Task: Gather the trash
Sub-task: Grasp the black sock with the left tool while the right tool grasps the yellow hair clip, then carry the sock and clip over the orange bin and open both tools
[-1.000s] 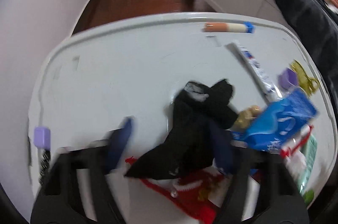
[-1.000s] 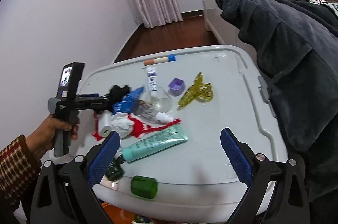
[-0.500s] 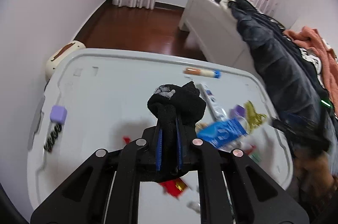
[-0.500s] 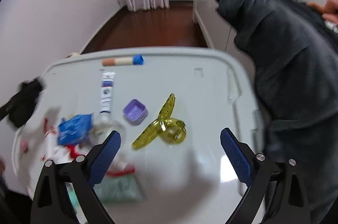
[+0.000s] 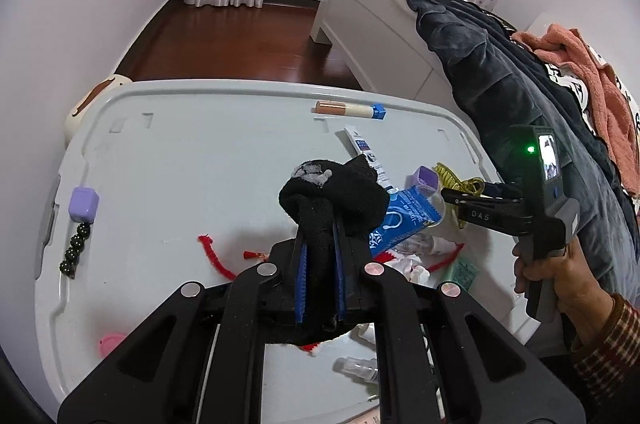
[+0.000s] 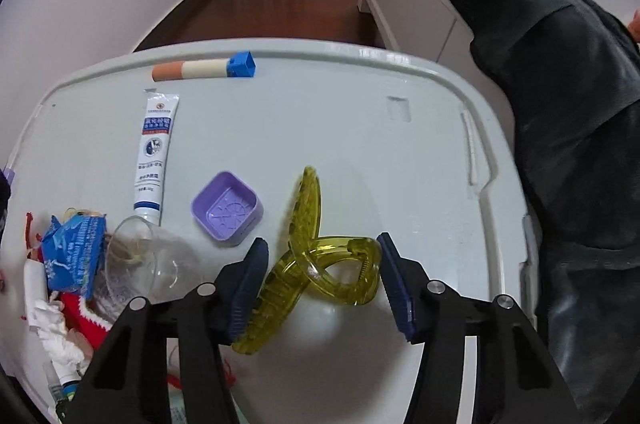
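My left gripper (image 5: 320, 244) is shut on a black sock (image 5: 340, 195) and holds it clear of the white table top (image 5: 180, 183), the sock bunched above the blue pads. In the right wrist view a yellow see-through hair claw clip (image 6: 308, 207) lies on the table (image 6: 360, 143) between the jaws of my right gripper (image 6: 322, 244). Those jaws are closing, and both pads meet the clip's sides. A person's hand (image 5: 560, 276) grips the right gripper's handle at the table's right edge.
Left of the clip lie a purple square cap (image 6: 226, 207), a white ointment tube (image 6: 154, 151), a tipped clear cup (image 6: 136, 264), a blue wrapper (image 6: 72, 248) and crumpled tissue (image 6: 52, 328). A purple case (image 5: 83, 203) and dark beads (image 5: 76, 248) sit far left. A bed with dark bedding (image 5: 500, 71) borders the right.
The left jaws shut on the black sock and lifted it off the pile. The right gripper swung right and down over the yellow clip, and its jaws narrowed around it.
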